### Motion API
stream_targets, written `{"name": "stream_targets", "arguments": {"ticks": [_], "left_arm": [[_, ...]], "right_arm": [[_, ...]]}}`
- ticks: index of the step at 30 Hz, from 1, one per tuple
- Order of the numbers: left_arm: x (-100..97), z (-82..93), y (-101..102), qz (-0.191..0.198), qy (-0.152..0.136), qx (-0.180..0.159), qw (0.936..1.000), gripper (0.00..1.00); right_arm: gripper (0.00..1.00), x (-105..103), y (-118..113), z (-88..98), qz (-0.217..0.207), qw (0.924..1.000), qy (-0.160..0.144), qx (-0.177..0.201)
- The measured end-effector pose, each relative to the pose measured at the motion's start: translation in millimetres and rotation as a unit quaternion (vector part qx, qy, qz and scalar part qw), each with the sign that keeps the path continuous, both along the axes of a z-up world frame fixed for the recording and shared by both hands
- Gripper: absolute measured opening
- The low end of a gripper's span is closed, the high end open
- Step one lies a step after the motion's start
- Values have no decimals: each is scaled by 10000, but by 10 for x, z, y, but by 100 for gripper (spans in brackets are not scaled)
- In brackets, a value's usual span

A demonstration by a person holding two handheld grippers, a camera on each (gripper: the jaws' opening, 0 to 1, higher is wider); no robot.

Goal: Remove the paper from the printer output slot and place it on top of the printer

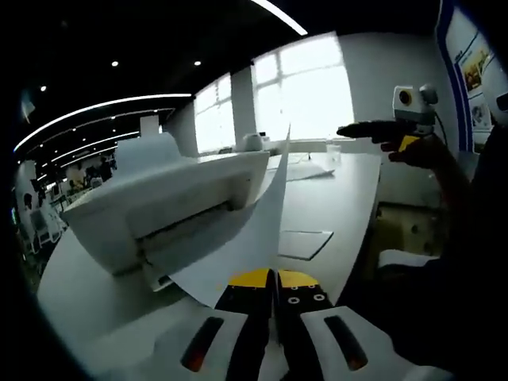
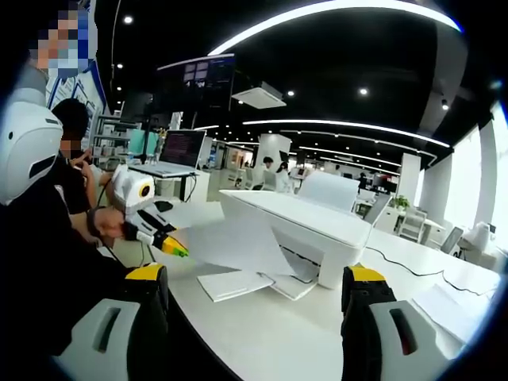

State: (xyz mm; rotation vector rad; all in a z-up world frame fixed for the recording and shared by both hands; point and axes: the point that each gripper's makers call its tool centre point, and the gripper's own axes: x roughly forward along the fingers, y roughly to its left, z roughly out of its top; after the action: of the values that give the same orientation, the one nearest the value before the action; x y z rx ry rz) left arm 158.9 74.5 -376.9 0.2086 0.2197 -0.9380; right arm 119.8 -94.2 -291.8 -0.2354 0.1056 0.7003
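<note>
My left tool [image 1: 275, 279] is clamped on the near edge of the paper [image 1: 246, 238], jaws pressed together. The sheet curves up from the tool, its far end still at the output slot of the white printer [image 1: 167, 194], which sits near the worktop's [image 1: 341, 198] edge. My right tool [image 2: 258, 290] hangs with its jaws wide apart, holding nothing, facing the printer's front. A flat grey panel [image 1: 304, 243] lies on the worktop beside the sheet. A poster [image 1: 475, 67] hangs on the wall; its writing is too blurred to read.
</note>
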Motion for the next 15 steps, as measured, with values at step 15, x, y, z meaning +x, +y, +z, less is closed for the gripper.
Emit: {"name": "stream_targets", "arguments": {"ticks": [15], "left_arm": [[-39, 104, 11, -16, 61, -203, 9998, 6]], "right_arm": [[85, 0, 5, 21, -6, 10000, -27, -18]]}}
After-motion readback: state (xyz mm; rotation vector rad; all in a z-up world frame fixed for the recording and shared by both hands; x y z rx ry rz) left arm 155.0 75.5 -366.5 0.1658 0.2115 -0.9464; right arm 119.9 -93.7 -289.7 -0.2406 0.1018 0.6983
